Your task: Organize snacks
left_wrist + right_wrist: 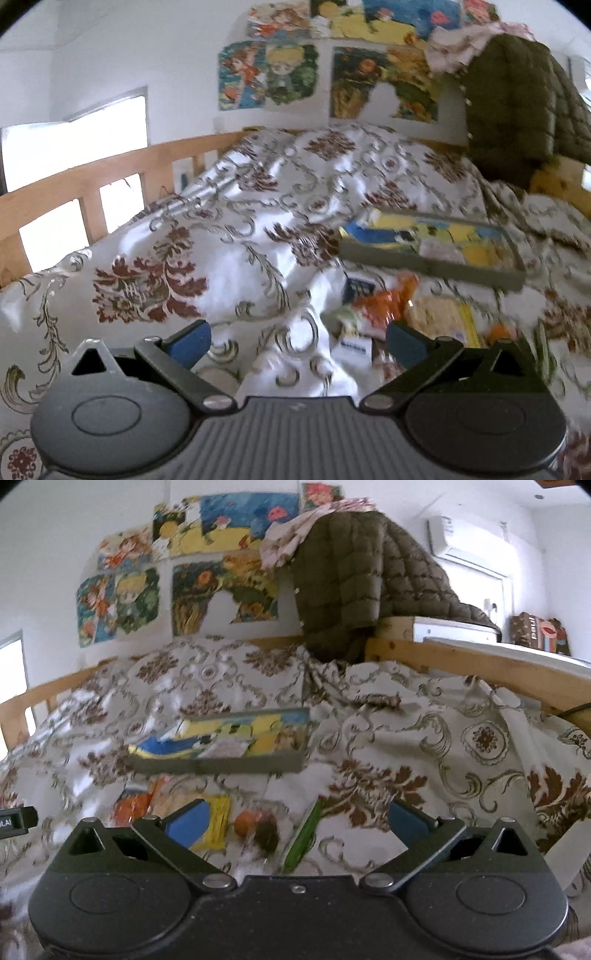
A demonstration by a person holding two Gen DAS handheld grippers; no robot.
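Note:
A grey-green tray [424, 264] [221, 765] holding several yellow and blue snack packs lies on a patterned bedspread. Loose snacks lie in front of it: an orange packet [388, 302] [133, 805], a pale cracker pack with a yellow edge [439, 317] [218, 823], a small white box [352, 350], a round orange snack [245, 823] and a green stick pack [303, 838]. My left gripper [297, 341] is open and empty, left of the loose pile. My right gripper [295, 821] is open and empty, just above the round snack and green pack.
The bedspread [221, 258] is rumpled and uneven. A wooden bed rail [92, 192] runs on the left and another [480, 664] on the right. A dark green quilted jacket [351, 583] hangs behind the tray. Posters cover the wall.

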